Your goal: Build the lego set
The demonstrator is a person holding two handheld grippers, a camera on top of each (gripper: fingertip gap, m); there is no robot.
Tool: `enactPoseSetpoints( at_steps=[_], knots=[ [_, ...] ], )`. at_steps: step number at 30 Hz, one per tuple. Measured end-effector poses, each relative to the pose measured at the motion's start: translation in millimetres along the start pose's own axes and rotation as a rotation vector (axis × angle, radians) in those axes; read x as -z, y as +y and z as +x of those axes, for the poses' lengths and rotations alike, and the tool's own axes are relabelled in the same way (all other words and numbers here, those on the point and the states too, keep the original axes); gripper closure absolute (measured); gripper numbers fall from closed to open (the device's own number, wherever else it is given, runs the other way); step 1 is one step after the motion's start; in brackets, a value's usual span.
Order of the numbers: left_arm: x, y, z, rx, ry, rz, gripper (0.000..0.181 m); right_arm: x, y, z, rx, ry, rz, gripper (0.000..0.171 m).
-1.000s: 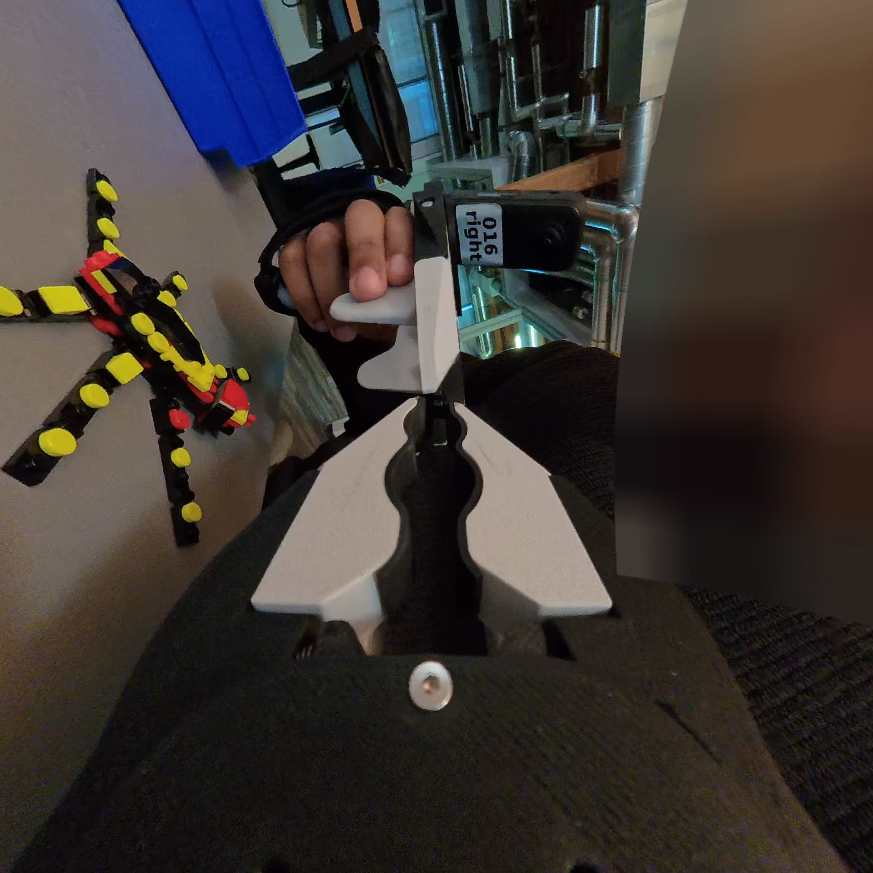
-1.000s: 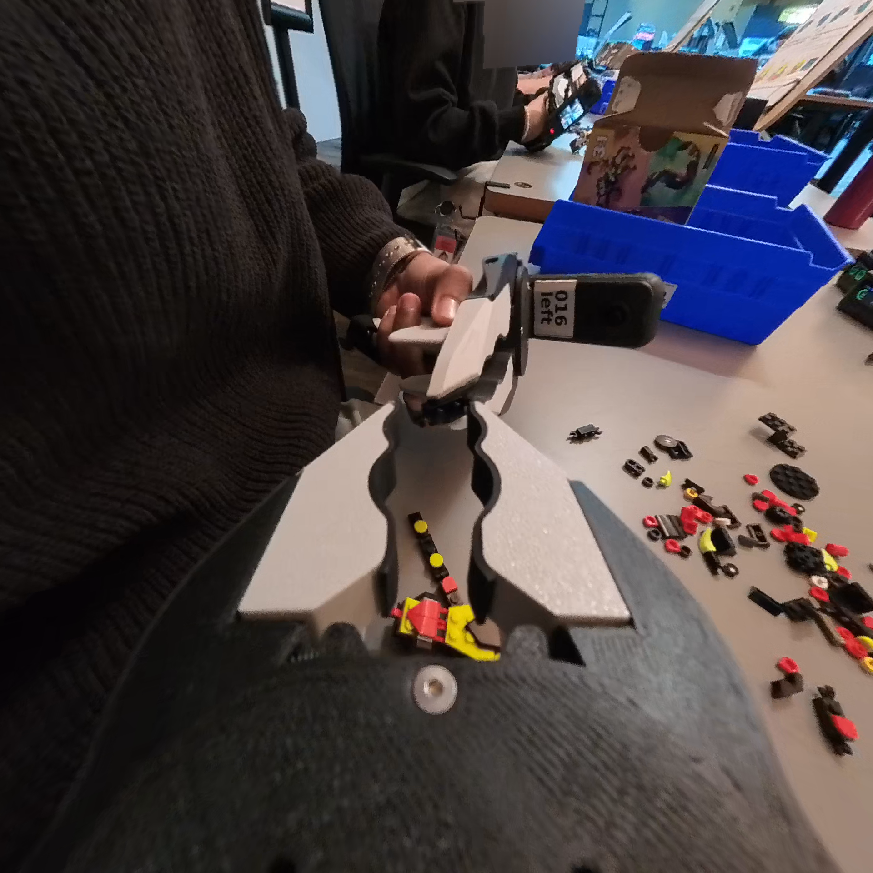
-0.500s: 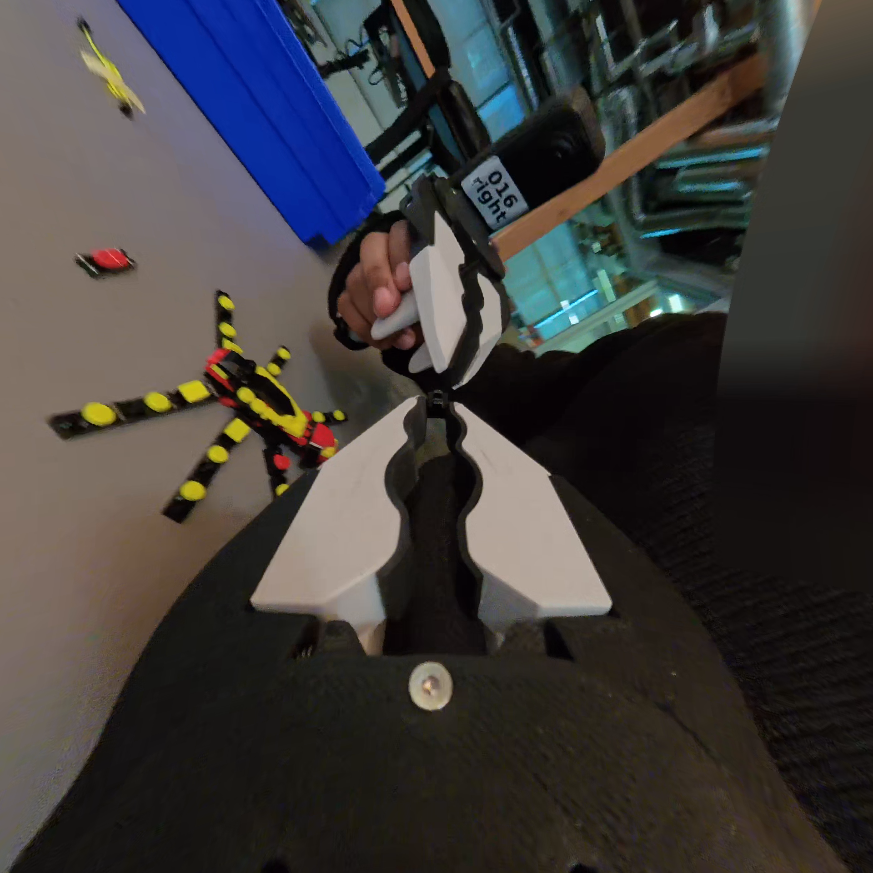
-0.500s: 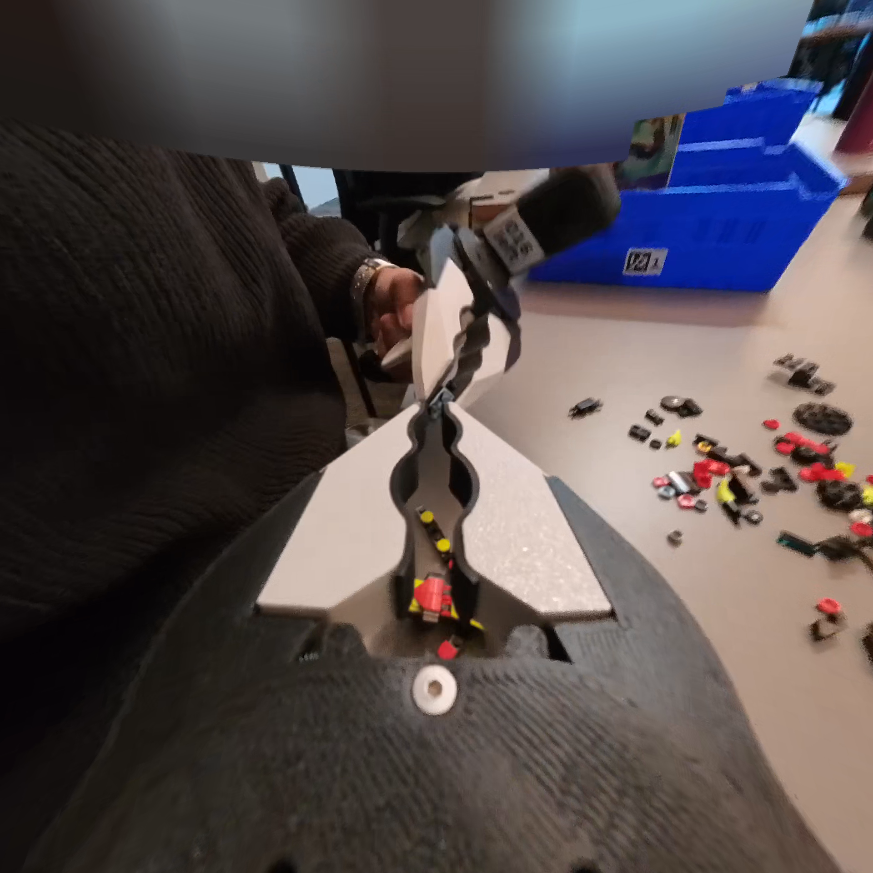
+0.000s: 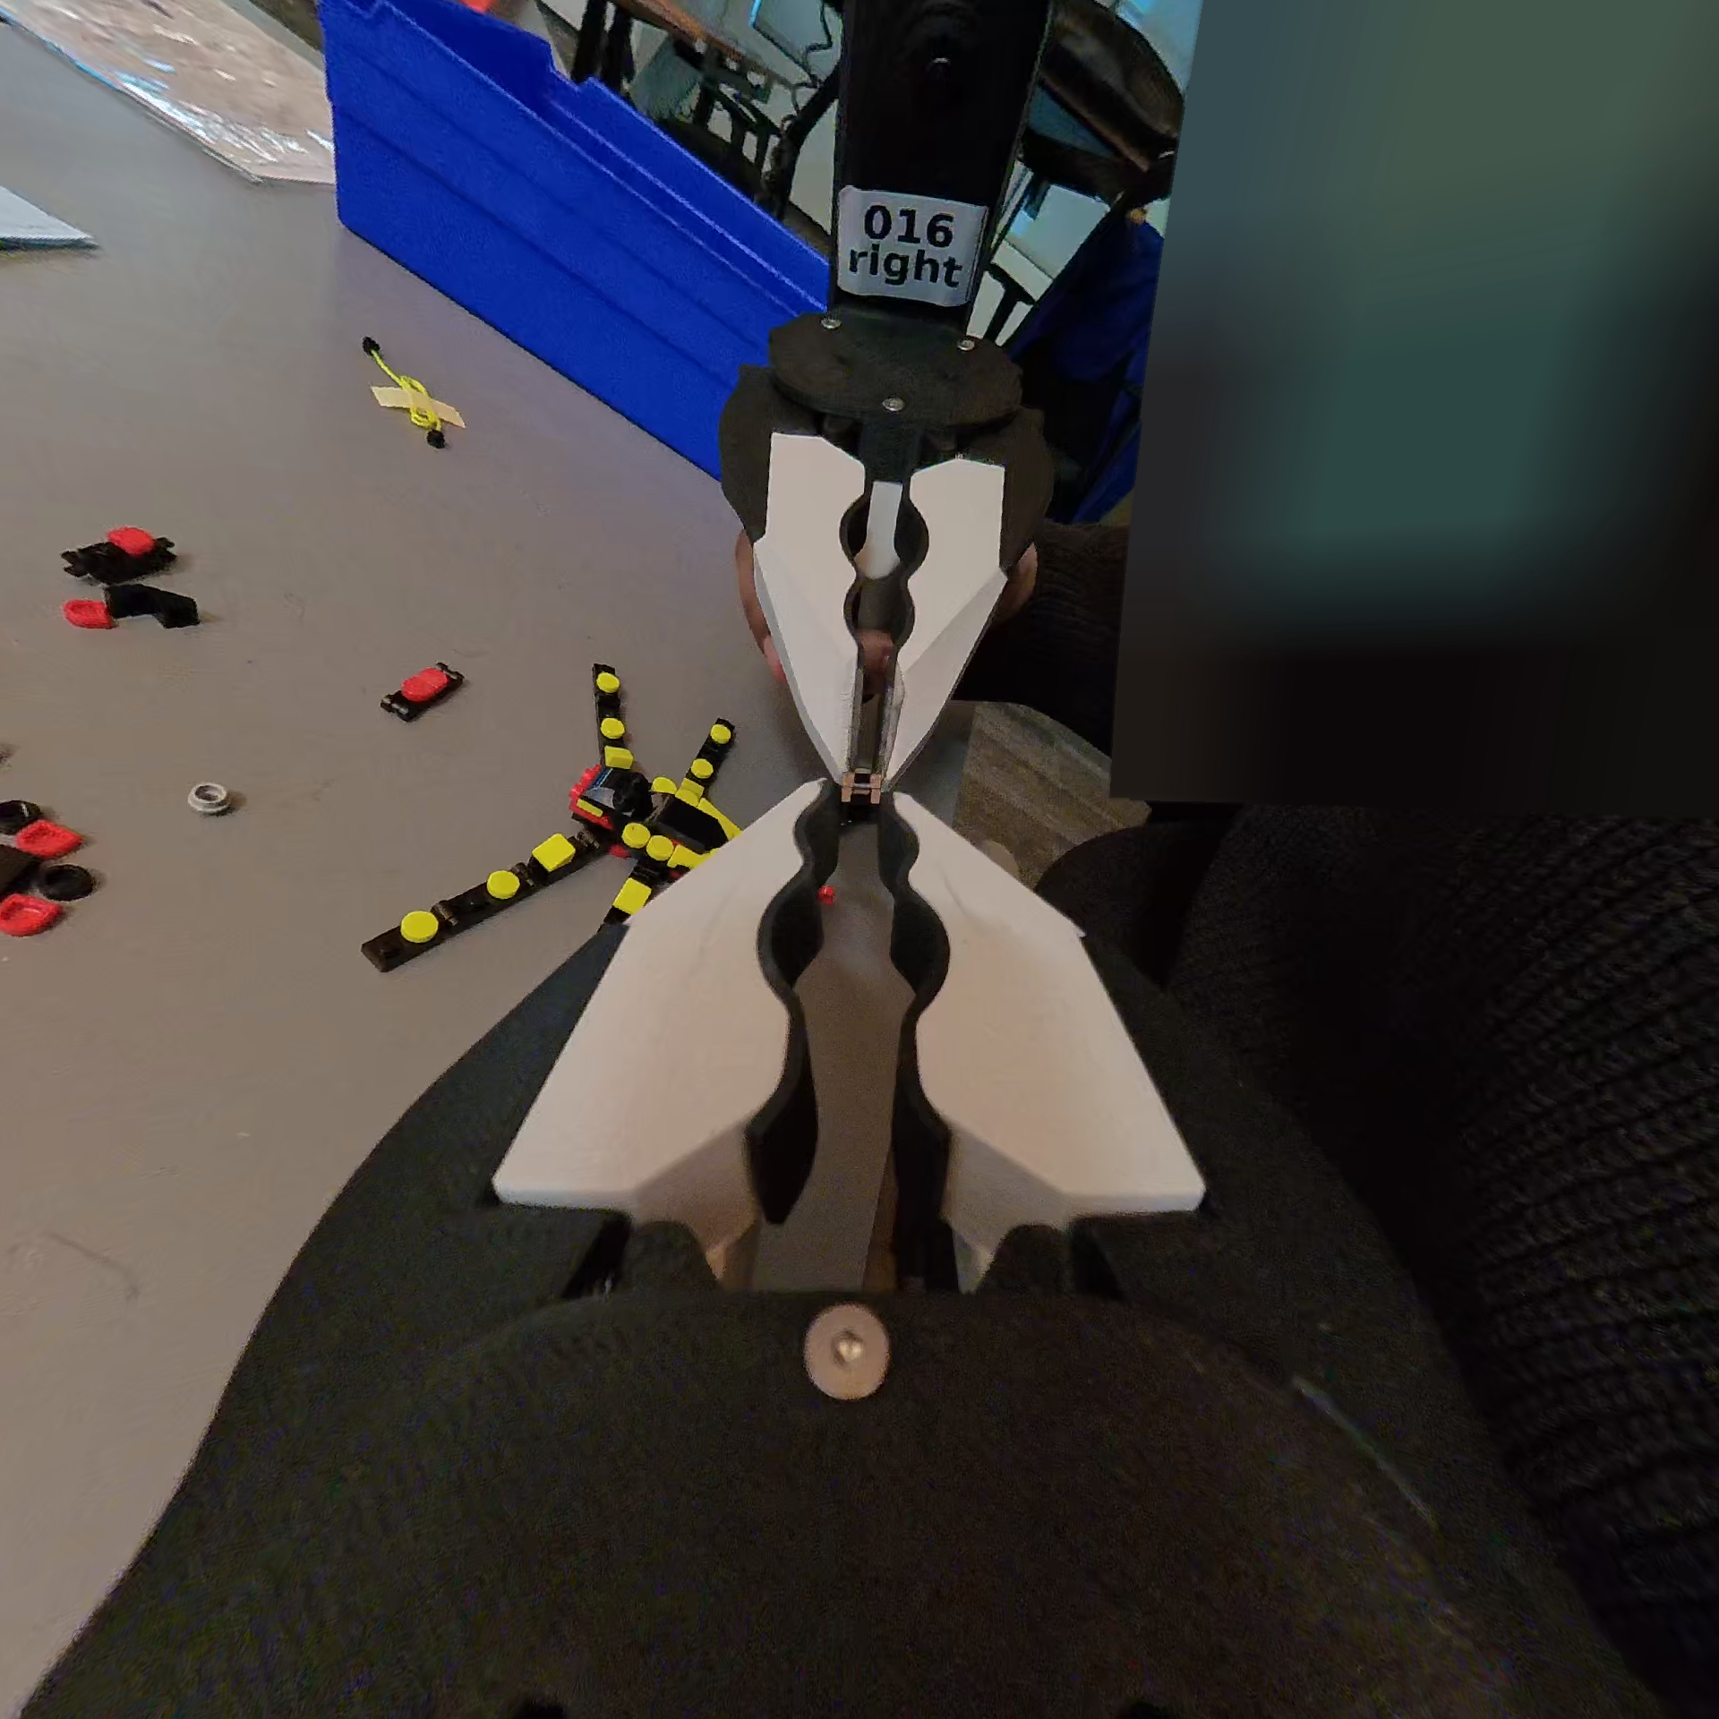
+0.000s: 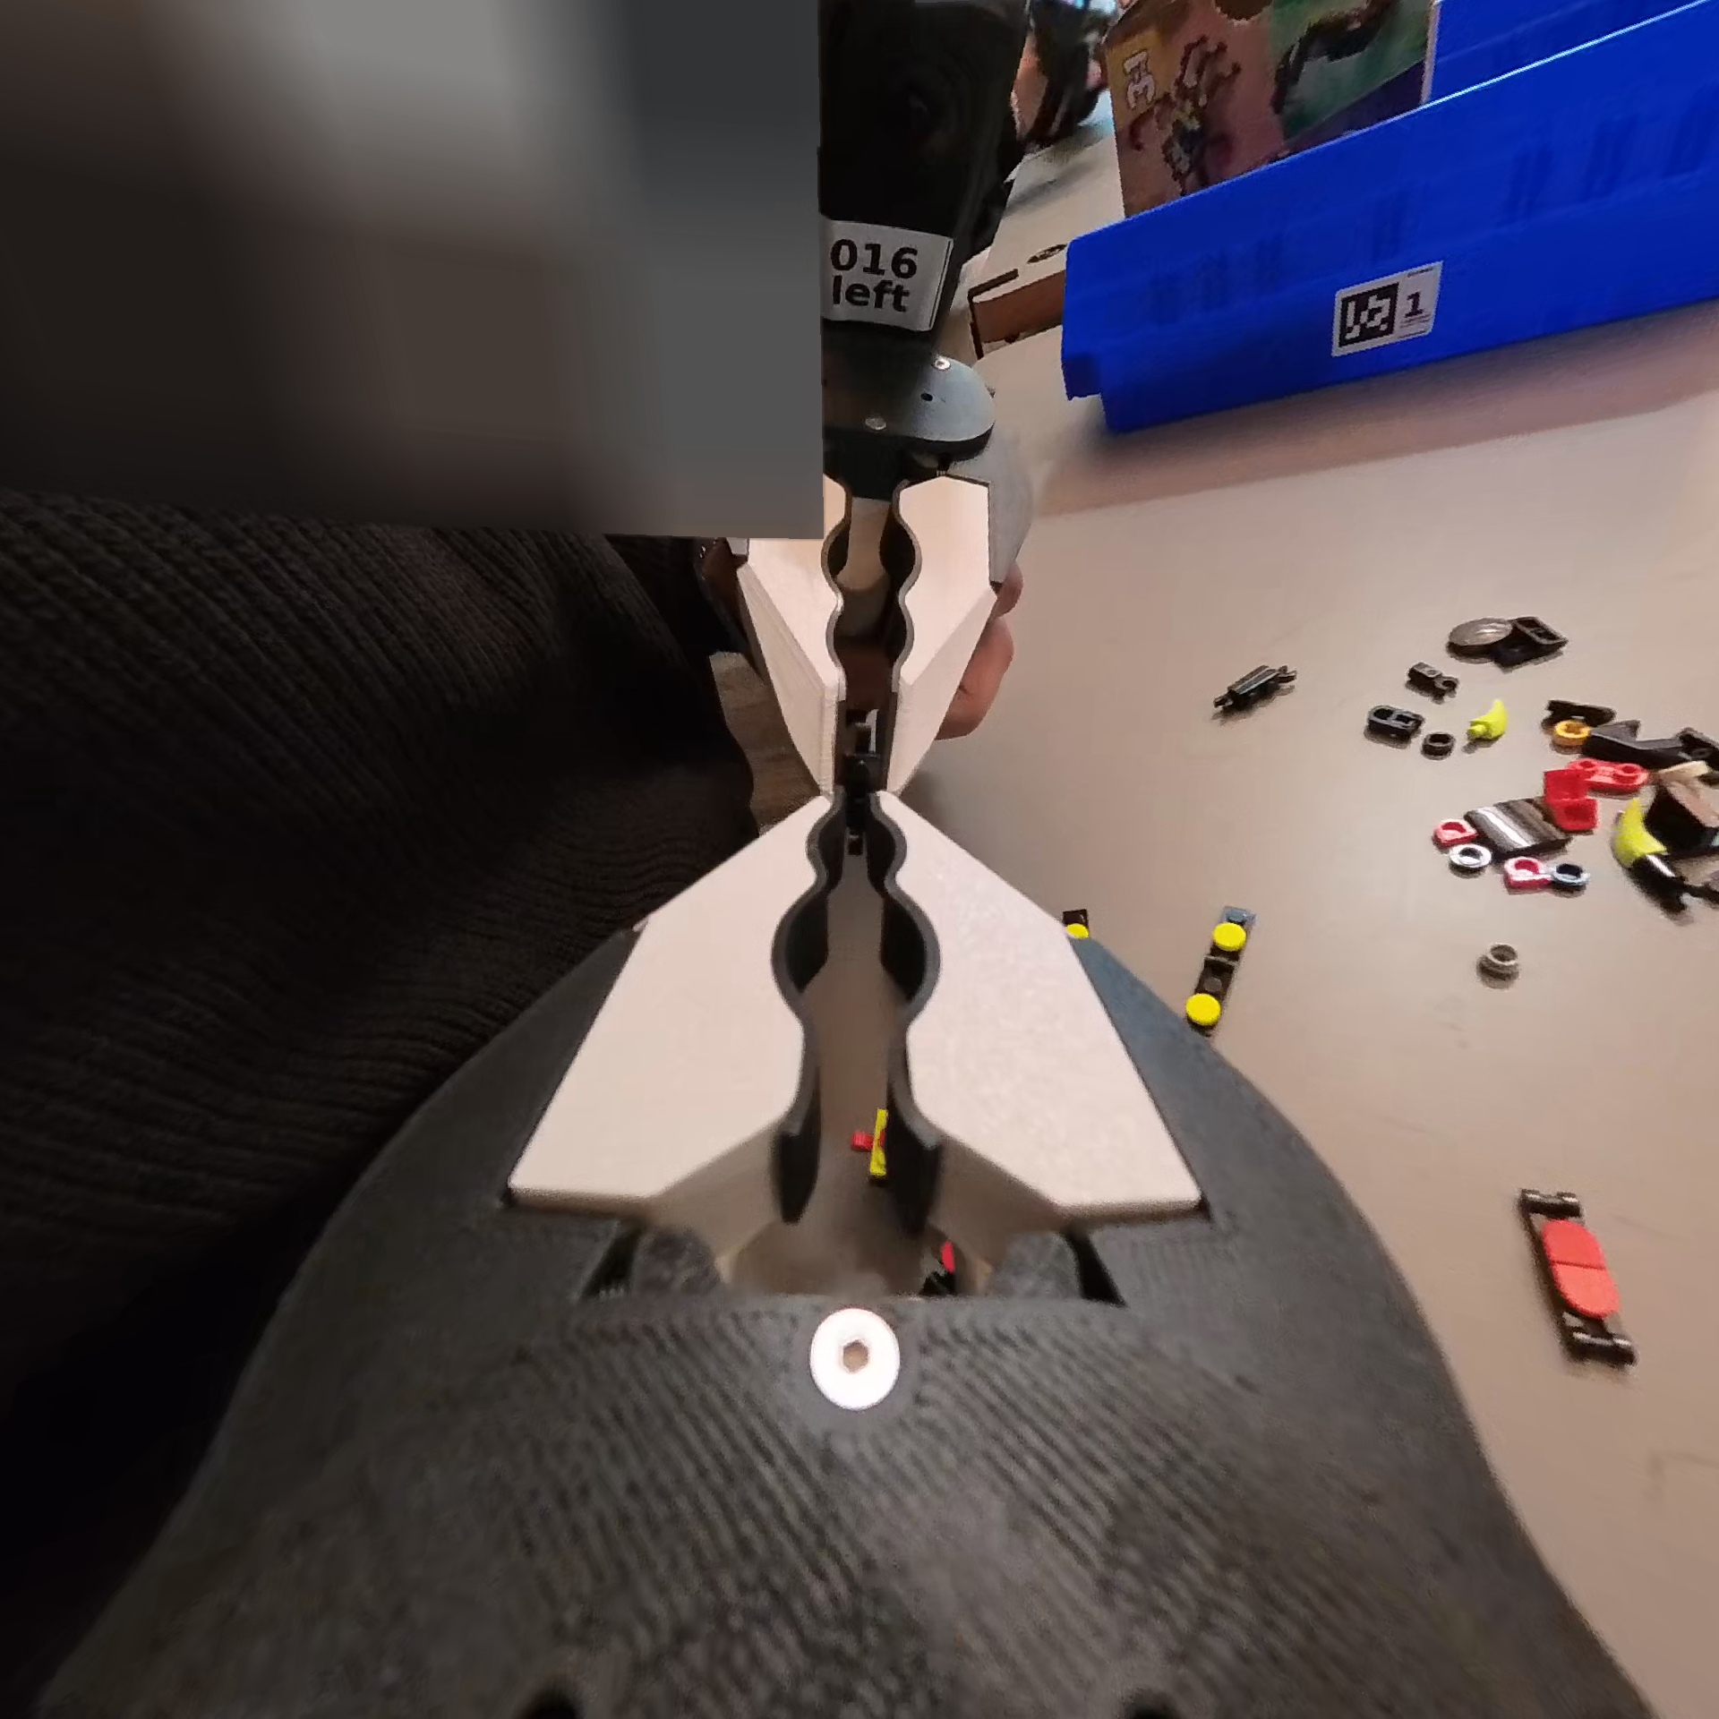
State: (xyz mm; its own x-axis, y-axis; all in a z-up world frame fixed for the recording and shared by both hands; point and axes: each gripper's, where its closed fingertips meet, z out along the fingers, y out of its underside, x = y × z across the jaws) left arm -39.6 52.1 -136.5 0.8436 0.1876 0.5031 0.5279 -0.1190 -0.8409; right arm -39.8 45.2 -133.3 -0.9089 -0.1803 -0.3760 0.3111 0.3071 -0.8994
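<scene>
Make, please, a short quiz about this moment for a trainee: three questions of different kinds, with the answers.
1. True or false: the left tool and the right tool meet tip to tip.
2. What is pinched where the two tools meet? A) a small black piece B) a green wheel C) a white card
3. Fill in: the black-and-yellow model lies on the grey ___.

Key: 1 true; 2 A; 3 table.

lego model (image 5: 642, 837) — black, yellow studs, red body | flat on table | loose pieces (image 6: 1581, 800) scattered
</scene>
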Motion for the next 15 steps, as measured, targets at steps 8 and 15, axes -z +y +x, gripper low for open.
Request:
enactPoseSetpoints(
  at_steps=[8, 15],
  knots=[
    [0.3, -1.3, -0.3, -0.018, -0.010, 0.006, 0.176, -0.3, 0.8, 1.3, 0.022, 0.020, -0.016, 0.163],
    [-0.5, -0.6, 0.4, -0.010, -0.002, 0.005, 0.176, -3.3, 6.7, 0.0, 0.035, 0.022, -0.053, 0.165]
  ],
)
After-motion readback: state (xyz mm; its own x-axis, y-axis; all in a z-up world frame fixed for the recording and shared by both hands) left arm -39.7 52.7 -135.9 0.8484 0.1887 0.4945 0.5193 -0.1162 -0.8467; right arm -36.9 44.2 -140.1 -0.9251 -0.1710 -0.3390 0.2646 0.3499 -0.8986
